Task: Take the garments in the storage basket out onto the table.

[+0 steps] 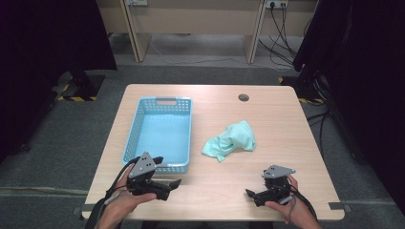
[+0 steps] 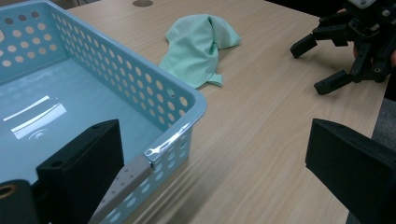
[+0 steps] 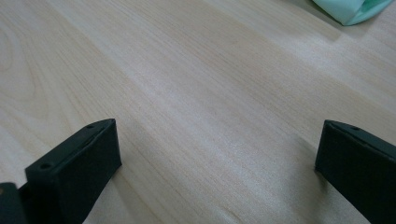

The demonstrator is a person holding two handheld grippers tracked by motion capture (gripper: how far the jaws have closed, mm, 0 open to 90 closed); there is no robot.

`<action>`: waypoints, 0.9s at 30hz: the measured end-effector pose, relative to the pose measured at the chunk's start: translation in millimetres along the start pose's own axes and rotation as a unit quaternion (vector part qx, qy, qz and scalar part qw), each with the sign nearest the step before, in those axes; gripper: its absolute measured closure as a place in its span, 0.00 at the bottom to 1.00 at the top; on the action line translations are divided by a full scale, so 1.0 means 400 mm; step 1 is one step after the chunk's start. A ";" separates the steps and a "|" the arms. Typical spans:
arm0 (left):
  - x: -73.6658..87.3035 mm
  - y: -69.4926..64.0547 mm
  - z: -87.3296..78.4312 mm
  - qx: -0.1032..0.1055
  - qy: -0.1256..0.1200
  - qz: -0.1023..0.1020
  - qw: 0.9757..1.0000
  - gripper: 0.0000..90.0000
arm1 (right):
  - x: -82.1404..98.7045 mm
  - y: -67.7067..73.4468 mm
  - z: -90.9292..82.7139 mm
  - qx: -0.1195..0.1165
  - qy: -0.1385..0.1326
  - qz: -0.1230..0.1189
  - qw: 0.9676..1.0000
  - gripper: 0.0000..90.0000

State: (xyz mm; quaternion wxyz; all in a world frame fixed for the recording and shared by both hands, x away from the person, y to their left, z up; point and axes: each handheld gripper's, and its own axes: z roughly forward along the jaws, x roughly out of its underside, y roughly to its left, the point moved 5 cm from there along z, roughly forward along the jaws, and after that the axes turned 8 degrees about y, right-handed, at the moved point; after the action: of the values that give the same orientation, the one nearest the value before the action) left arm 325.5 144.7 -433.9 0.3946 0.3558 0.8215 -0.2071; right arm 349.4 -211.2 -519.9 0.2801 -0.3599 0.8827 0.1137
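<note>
Btwn basket (image 1: 162, 130) & both gaping tongs, left (image 1: 173, 184), right (image 1: 248, 192): green cloth (image 1: 229, 140), unobstructed.

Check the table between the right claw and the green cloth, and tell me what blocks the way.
Nothing visible does. The right claw sits open near the table's front edge, and only bare wood lies between it and the crumpled green cloth. The blue basket stands to the cloth's left, apart from it and off that path.
</note>
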 end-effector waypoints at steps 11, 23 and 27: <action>0.031 -0.016 0.002 0.010 0.004 -0.002 1.000 0.04 | 0.000 0.000 0.000 0.000 0.000 0.000 1.000 0.00; 0.054 -0.042 -0.002 0.021 -0.001 -0.001 1.000 0.04 | 0.000 0.000 0.000 0.000 0.000 0.000 1.000 0.00; 0.063 -0.048 -0.001 0.023 0.000 -0.001 1.000 0.04 | 0.000 0.000 0.000 0.000 0.000 0.000 1.000 0.00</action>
State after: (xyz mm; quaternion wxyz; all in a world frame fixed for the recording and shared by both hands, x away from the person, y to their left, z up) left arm 299.9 142.9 -452.7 0.3860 0.3641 0.8170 -0.2256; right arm 349.4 -211.2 -519.9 0.2803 -0.3599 0.8826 0.1136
